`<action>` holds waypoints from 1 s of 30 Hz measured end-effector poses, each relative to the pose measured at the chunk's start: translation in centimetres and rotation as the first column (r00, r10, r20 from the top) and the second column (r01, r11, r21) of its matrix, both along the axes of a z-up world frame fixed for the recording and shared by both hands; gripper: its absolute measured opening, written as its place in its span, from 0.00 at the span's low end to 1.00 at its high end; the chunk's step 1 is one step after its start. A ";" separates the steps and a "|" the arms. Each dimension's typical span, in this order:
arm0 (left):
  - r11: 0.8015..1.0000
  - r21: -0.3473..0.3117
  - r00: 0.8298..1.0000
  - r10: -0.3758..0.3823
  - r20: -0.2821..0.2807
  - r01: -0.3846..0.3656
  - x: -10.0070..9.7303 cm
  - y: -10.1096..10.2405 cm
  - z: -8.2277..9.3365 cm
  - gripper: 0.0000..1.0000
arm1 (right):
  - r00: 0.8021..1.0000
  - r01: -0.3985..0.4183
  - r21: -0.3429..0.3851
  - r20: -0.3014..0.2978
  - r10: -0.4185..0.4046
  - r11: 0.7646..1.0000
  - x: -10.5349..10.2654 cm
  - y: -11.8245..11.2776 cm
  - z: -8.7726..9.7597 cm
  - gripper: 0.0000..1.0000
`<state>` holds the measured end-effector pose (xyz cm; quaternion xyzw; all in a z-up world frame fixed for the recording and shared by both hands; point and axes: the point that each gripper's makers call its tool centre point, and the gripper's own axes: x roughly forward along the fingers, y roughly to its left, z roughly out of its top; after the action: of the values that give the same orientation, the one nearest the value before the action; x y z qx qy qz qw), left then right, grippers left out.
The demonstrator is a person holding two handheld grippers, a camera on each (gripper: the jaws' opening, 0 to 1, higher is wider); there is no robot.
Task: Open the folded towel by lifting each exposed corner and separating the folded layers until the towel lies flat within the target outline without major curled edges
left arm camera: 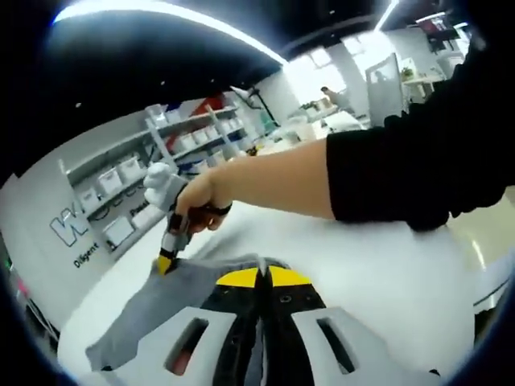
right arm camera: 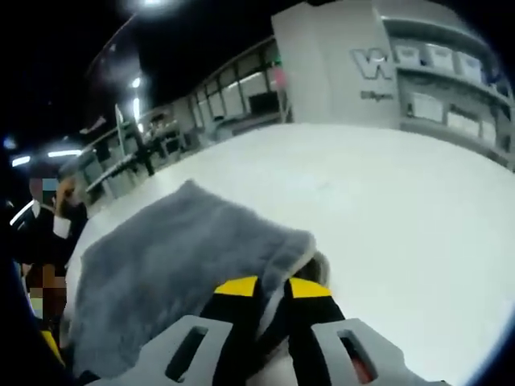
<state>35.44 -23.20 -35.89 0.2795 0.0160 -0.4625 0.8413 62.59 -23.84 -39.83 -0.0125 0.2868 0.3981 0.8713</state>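
In the left gripper view the left gripper rises from the bottom edge, its yellow-tipped fingers drawn narrow together with the grey towel pinched between them; the towel spreads away from the tips toward the lower left, lifted and slack, its far corner hanging near the lower left of the view; the right gripper comes in from above, held in a person's hand below a black sleeve, and its yellow tip is closed on the upper edge of the same towel; the white bench lies beneath, with grey shelving holding white bins behind it.

In the right gripper view the right gripper rises from the bottom, its fingers set narrow and gripping the near corner of the towel, a fold of cloth showing between the tips; the towel runs off to the left as a broad fluffy sheet, its near edge curled under just beside the tips; the bench spreads bare to the right; shelves stand at the far right, and a person stands at the left edge.
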 end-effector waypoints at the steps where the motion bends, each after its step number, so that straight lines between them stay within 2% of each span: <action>1: 1.000 -0.005 1.000 0.003 0.001 -0.003 0.0 0.2 0.2 0.01 | 1.000 0.001 0.008 0.001 -0.001 1.000 -0.2 0.1 0.2 0.06; 6: 1.000 -0.028 1.000 0.002 0.011 -0.002 -0.1 0.4 0.8 0.01 | 1.000 -0.005 0.051 0.000 0.005 0.999 -0.5 0.3 0.7 0.08; 11: 1.000 -0.023 1.000 0.004 0.006 -0.004 -0.1 0.5 0.5 0.01 | 0.999 0.023 0.025 -0.042 -0.022 0.999 -0.2 -0.4 -1.1 0.17; 14: 1.000 -0.021 1.000 0.004 0.003 -0.004 -0.2 0.5 0.4 0.01 | 0.998 0.036 0.061 -0.056 -0.033 0.997 -0.5 -0.3 -0.9 0.20; 16: 1.000 -0.021 1.000 0.003 0.003 -0.003 -0.2 0.5 0.4 0.01 | 0.998 0.050 0.088 -0.049 -0.046 0.995 -0.2 -0.2 -0.5 0.28; 17: 1.000 -0.021 1.000 0.004 0.003 -0.004 -0.2 0.5 0.4 0.01 | 0.997 0.058 0.105 -0.047 -0.053 0.993 -0.8 0.1 -0.3 0.31; 19: 1.000 -0.023 1.000 0.004 0.003 -0.004 -0.2 0.6 0.4 0.01 | 0.998 0.052 0.119 -0.052 -0.046 0.992 -1.6 0.6 0.0 0.25; 21: 1.000 -0.023 1.000 0.006 0.004 -0.006 -0.1 0.7 0.3 0.01 | 0.998 0.048 0.126 -0.050 -0.042 0.991 -2.1 0.9 0.2 0.13; 24: 1.000 -0.023 1.000 0.010 0.001 -0.010 0.0 0.8 0.3 0.01 | 0.998 0.042 0.145 -0.060 -0.034 0.989 -2.7 1.5 0.3 0.09; 26: 1.000 -0.016 1.000 0.014 0.002 -0.014 0.0 0.9 0.2 0.01 | 0.998 0.031 0.131 -0.051 -0.025 0.991 -3.1 1.7 0.1 0.06; 30: 1.000 -0.021 1.000 0.015 -0.003 -0.015 0.0 1.1 0.4 0.01 | 0.998 0.055 0.137 -0.050 -0.048 0.989 -3.3 1.5 0.3 0.00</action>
<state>35.42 -22.13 -35.49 0.2698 0.0142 -0.4566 0.8476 59.31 -22.33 -39.53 0.0647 0.2791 0.3946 0.8731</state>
